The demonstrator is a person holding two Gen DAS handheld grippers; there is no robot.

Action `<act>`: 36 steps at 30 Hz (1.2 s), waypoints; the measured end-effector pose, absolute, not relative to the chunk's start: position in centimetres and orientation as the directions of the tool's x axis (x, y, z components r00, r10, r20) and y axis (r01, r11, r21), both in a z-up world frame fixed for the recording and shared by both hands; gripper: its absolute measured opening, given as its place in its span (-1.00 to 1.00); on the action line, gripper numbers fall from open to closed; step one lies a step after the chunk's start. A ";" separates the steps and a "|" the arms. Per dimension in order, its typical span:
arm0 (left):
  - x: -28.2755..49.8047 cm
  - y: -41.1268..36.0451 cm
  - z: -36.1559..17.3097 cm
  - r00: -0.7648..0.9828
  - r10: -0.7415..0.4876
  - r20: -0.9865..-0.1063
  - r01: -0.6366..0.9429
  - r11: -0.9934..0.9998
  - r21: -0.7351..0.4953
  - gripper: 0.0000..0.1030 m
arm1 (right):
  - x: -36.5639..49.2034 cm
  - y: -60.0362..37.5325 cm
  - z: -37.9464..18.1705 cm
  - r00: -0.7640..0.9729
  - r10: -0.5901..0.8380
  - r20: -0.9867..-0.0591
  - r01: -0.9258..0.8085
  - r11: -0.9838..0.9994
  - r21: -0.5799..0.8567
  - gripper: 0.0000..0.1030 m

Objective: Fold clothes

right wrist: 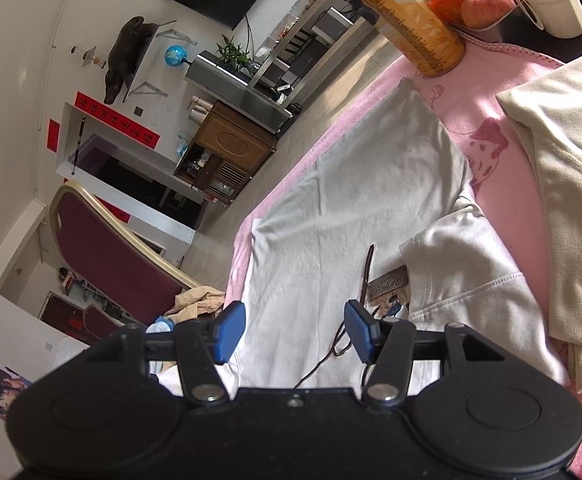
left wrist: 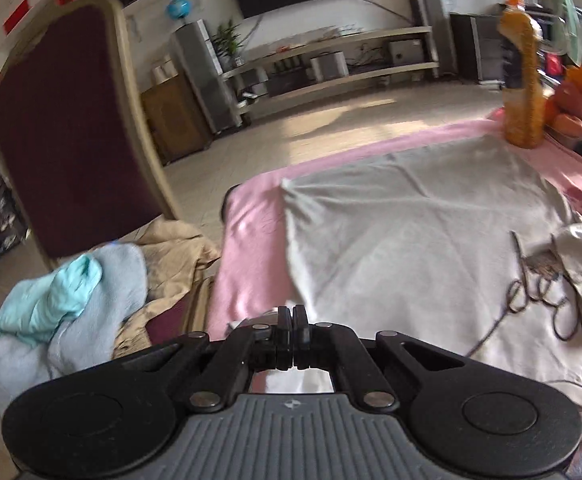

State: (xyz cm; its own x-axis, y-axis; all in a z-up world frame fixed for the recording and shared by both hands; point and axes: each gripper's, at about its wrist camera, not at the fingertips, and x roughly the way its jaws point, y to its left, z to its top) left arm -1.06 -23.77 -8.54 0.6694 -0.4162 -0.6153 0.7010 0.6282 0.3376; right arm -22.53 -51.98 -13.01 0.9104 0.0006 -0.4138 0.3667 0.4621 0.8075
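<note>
A white T-shirt point(left wrist: 403, 240) with dark script lettering lies spread on a pink blanket point(left wrist: 247, 248). One sleeve point(right wrist: 467, 276) is folded inward over the print. My left gripper point(left wrist: 293, 318) is at the shirt's near left edge, its black fingers pressed together with white cloth showing just beneath them. In the right wrist view the same T-shirt point(right wrist: 331, 220) runs away from me. My right gripper point(right wrist: 296, 332) hovers open over its near end, nothing between the blue pads point(right wrist: 231, 330).
A maroon chair point(left wrist: 67, 128) stands left of the table with a heap of pale blue and beige clothes point(left wrist: 71, 296) on its seat. A folded cream garment point(right wrist: 571, 200) lies to the right. An orange bottle point(left wrist: 521, 80) and fruit point(right wrist: 479, 4) stand at the far corner.
</note>
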 end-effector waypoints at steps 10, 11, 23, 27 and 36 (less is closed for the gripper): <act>-9.2 -26.1 -17.2 0.508 -0.441 -0.740 0.855 0.360 0.373 -0.70 | -23.0 -52.5 -13.0 0.894 -0.014 -0.447 0.400 0.474 0.785 0.13; -8.9 -25.3 -16.7 0.509 -0.444 -0.737 0.854 0.368 0.367 -0.67 | -23.0 -52.5 -13.1 0.893 -0.015 -0.451 0.404 0.472 0.784 0.23; 4.9 -20.6 -14.3 0.507 -0.315 -0.802 0.598 0.799 0.064 -0.77 | -21.9 -52.7 -13.9 0.782 -0.084 -0.618 0.563 0.520 0.642 -0.64; 7.4 -21.4 -17.4 0.457 -0.249 -0.854 0.531 0.847 0.037 -0.79 | -21.1 -53.7 -16.8 0.687 -0.071 -0.723 0.659 0.479 0.580 -0.63; 7.1 -20.3 -16.9 0.508 -0.215 -0.834 0.496 0.865 0.079 -0.66 | -24.3 -54.5 -18.5 0.548 -0.159 -0.821 0.795 0.404 0.452 -0.86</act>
State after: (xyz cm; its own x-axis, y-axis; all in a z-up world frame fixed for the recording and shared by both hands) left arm 7.14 -20.29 -16.91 0.5077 -0.2149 -0.8343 0.4962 0.8646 0.0793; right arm -24.34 -54.47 -18.54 0.5478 -0.1592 -0.8213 0.7953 0.4037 0.4523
